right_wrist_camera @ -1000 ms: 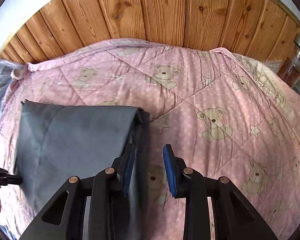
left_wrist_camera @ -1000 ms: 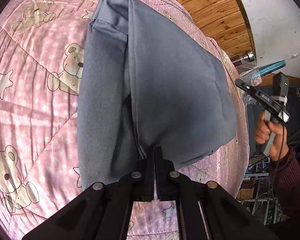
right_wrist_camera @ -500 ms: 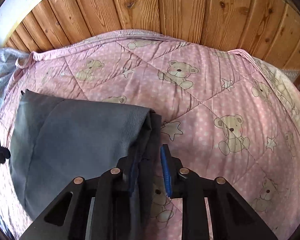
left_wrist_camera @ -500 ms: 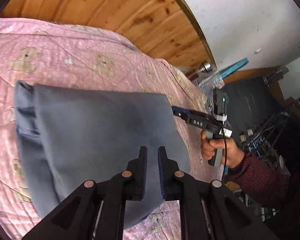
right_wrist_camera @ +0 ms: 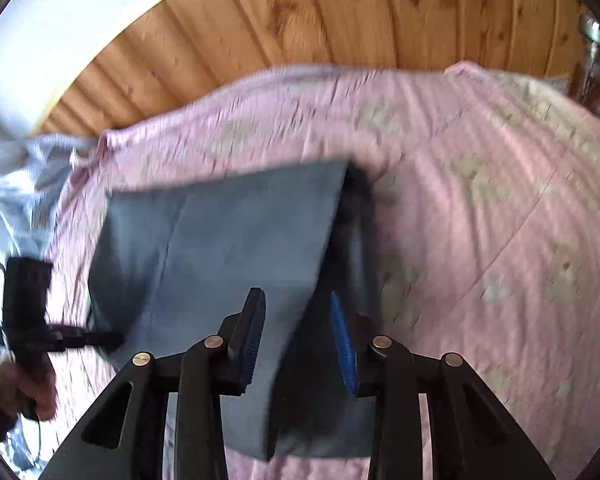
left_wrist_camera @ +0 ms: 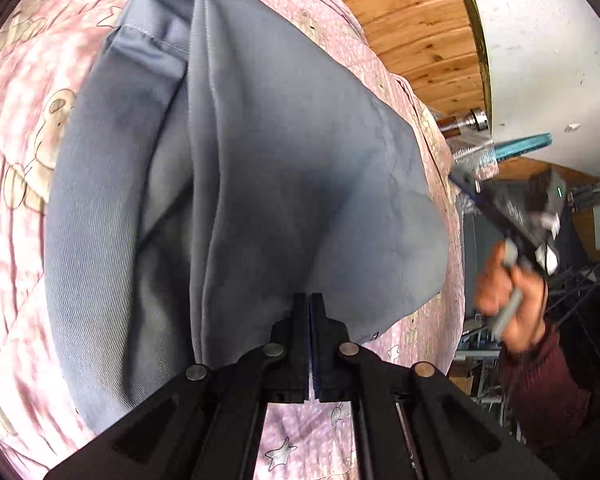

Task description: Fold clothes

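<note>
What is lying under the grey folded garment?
The grey garment lies on a pink quilt printed with bears and stars, which shows all around it. Whatever is directly beneath the cloth is covered and cannot be seen.

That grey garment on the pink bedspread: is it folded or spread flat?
Folded. The grey garment lies doubled over itself on the pink bedspread, with layered edges showing along one side.

One grey garment [left_wrist_camera: 260, 184] lies on one pink quilt [left_wrist_camera: 16, 128]. Two grippers show: the left gripper [left_wrist_camera: 309, 300] and the right gripper [right_wrist_camera: 298, 300].
</note>
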`<state>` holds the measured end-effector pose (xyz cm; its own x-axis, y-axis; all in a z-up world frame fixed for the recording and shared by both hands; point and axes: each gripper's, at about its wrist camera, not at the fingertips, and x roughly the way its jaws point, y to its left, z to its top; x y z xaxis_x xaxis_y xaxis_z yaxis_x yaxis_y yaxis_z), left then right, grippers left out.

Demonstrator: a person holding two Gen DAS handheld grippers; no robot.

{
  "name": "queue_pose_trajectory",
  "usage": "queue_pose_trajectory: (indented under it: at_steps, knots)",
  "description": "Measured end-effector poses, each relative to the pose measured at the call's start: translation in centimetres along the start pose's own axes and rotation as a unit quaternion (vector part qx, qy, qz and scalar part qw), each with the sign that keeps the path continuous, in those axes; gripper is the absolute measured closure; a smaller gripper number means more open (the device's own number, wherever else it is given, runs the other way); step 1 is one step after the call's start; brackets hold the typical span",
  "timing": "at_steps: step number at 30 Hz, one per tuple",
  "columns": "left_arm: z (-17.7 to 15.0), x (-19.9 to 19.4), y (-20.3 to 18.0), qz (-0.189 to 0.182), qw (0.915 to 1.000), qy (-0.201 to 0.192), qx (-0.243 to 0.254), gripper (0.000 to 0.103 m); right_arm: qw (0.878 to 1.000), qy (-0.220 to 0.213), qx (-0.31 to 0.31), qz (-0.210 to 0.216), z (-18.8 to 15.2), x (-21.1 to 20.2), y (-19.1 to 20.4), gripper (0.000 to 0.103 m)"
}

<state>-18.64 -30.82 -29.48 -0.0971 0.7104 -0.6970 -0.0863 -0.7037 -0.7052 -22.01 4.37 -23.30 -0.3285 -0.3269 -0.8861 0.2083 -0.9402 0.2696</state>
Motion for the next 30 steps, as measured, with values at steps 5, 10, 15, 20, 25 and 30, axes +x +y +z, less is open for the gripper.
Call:
queue_pose_trajectory:
  at_steps: [5, 10, 15, 20, 25, 30]
  knots:
    - [-1.7, -2.5, -2.3, 0.12, 0.9918, -0.016, 0.043, 0.096, 0.993, 0.019, 0.09, -0.079, -5.4, -1.5, -2.5, 0.064]
    - [-4.4, -7.2, -5.1, 0.188, 0.9748, -0.079, 0.089, 0.066, 0.992, -0.01, 0.007, -0.126, -6.4, -6.4, 2.7, 0.064]
    - [-8.5, -14.3, -11.9, 0.189, 0.9464, -0.198, 0.172, 0.051, 0.99, -0.054, -0.041, -0.126, -5.8, -10.7, 7.9, 0.057]
    - [-10.2, -17.0, -16.3, 0.086, 0.9407, -0.281, 0.17, 0.001, 0.99, -0.072, -0.054, -0.113, -6.2, -12.4, 10.8, 0.054]
    - [-9.0, -14.8, -16.8, 0.065, 0.9602, -0.25, 0.107, 0.001, 0.988, -0.082, -0.057, -0.119, -7.8, -13.8, 12.7, 0.053]
    - [-10.3, -12.6, -19.5, 0.132, 0.9567, -0.222, 0.134, 0.001, 0.981, -0.086, -0.059, -0.163, -8.4, -14.7, 13.8, 0.029]
